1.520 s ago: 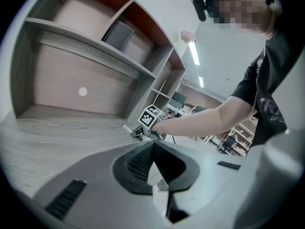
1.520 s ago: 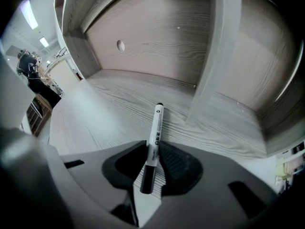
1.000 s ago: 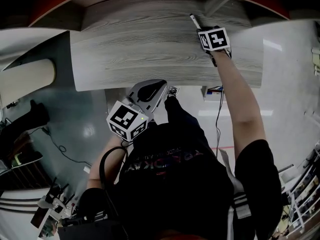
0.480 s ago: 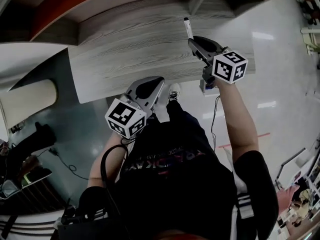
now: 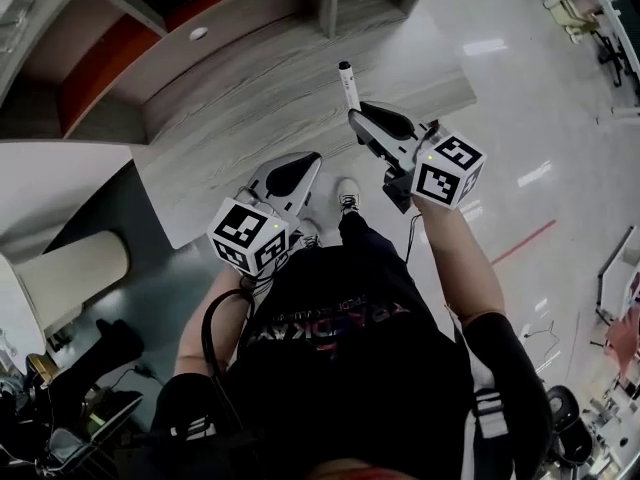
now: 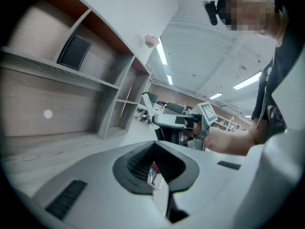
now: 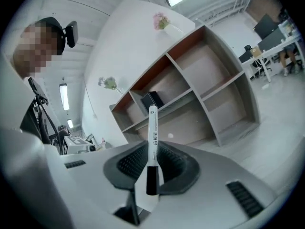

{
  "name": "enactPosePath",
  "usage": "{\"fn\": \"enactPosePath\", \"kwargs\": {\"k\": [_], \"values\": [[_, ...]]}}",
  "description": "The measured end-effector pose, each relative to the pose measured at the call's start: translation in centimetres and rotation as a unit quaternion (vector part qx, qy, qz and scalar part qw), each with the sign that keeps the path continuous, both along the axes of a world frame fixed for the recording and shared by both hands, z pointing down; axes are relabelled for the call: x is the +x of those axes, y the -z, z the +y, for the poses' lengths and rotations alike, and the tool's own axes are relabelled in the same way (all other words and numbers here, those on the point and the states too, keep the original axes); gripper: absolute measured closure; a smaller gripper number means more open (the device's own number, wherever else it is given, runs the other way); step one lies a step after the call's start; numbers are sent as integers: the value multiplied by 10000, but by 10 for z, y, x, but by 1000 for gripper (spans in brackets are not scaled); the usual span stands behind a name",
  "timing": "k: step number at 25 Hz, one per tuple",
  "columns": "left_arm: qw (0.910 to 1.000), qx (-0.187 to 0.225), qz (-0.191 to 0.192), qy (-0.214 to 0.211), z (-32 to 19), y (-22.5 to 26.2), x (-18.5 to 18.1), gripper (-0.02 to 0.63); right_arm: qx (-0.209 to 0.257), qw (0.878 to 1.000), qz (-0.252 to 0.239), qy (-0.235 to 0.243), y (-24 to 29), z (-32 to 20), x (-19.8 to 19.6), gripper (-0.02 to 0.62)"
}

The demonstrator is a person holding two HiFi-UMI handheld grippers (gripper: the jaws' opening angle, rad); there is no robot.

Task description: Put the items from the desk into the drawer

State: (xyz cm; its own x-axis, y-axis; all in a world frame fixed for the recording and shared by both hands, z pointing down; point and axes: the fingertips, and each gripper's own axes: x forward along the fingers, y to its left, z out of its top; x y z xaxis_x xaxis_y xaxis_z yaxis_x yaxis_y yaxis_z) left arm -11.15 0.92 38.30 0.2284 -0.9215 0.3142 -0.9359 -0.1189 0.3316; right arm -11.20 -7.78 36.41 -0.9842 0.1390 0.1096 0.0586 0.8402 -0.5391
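Observation:
A white marker pen with a black cap (image 7: 152, 137) stands gripped between the dark pads of my right gripper (image 7: 151, 168). In the head view the right gripper (image 5: 358, 118) hovers above the wood-grain desk (image 5: 230, 108), with the pen (image 5: 348, 80) sticking out past its tips. My left gripper (image 5: 308, 160) hangs over the desk's near edge. In its own view the left gripper (image 6: 153, 168) has its jaws together with nothing between them. That view also shows the right gripper (image 6: 167, 121) to the right. No drawer is in view.
A shelf unit with open compartments (image 7: 205, 80) rises behind the desk; a black box (image 7: 151, 99) sits on one shelf. Pink flowers (image 7: 161, 20) top the unit. A cream rounded piece (image 5: 70, 273) stands on the floor at left. The person's torso fills the lower head view.
My right gripper has lifted the pen off the desk and drawn it up and back towards the person. The left gripper has risen slightly. The head camera has turned.

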Motion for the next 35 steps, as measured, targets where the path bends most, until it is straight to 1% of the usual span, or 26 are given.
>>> {"fn": "enactPosePath", "kwargs": {"k": [5, 8, 10, 14, 16, 19, 22, 25, 29, 32, 35], "values": [[9982, 251, -109, -542, -1, 13, 17, 595, 63, 9981, -217, -572, 20, 14, 34, 520], [9960, 344, -110, -819, 0, 17, 22, 595, 71, 9956, -260, -900, 26, 24, 47, 520], [9934, 391, -92, -1077, 2, 19, 30, 595, 85, 9923, -258, -1208, 28, 30, 62, 520], [9839, 521, -123, -1704, 5, 24, 60, 595, 125, 9819, -269, -1870, 34, 38, 101, 520], [9790, 533, -64, -1964, 7, 23, 76, 595, 112, 9751, -202, -2206, 32, 41, 121, 520], [9729, 494, 31, -2259, 9, 20, 97, 595, 27, 9640, -79, -2658, 26, 46, 149, 520], [9662, 529, 39, -2524, 11, 22, 117, 595, -111, 9522, 11, -3053, 20, 47, 177, 520], [9615, 564, 59, -2690, 9, 23, 132, 595, -319, 9395, 46, -3409, 15, 43, 201, 520], [9590, 566, 50, -2775, -2, 24, 144, 595, -538, 9286, 80, -3670, 7, 29, 218, 520], [9608, 534, 13, -2720, -10, 20, 147, 595, -663, 9253, 81, -3733, 0, 20, 224, 520], [9637, 454, 20, -2633, -13, 16, 155, 595, -777, 9257, 120, -3699, -9, 14, 231, 520]]}}
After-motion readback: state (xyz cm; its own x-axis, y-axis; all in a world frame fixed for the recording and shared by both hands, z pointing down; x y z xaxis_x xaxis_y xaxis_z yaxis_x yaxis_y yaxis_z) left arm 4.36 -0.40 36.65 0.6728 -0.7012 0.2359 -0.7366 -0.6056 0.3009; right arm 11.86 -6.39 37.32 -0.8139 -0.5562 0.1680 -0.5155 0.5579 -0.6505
